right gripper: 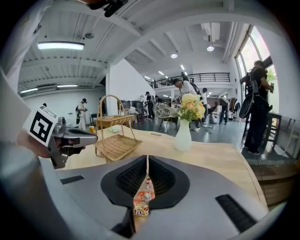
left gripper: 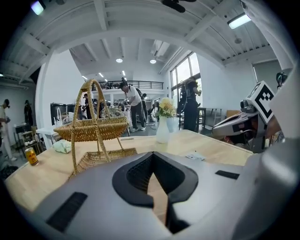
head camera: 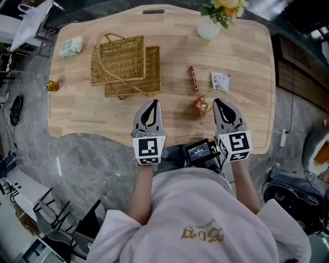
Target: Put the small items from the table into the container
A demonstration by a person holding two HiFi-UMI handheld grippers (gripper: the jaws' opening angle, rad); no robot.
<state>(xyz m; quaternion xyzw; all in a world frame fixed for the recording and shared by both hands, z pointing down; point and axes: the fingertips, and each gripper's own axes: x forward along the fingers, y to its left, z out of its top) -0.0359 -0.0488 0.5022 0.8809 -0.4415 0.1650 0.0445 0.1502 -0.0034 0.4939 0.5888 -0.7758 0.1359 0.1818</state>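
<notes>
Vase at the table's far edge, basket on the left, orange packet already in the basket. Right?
Not quite. The head view shows the orange packet lying on the table beside the right gripper, not in the basket. The vase and basket are placed as you say.

Setting: a large open-plan hall, studio or workshop type, not a home. High white ceiling with exposed beams and strip lights. Mezzanine railing at the far end, tall windows. Several people stand about. Grey stone-pattern floor under the wooden worktop, with cables trailing beside it.
</notes>
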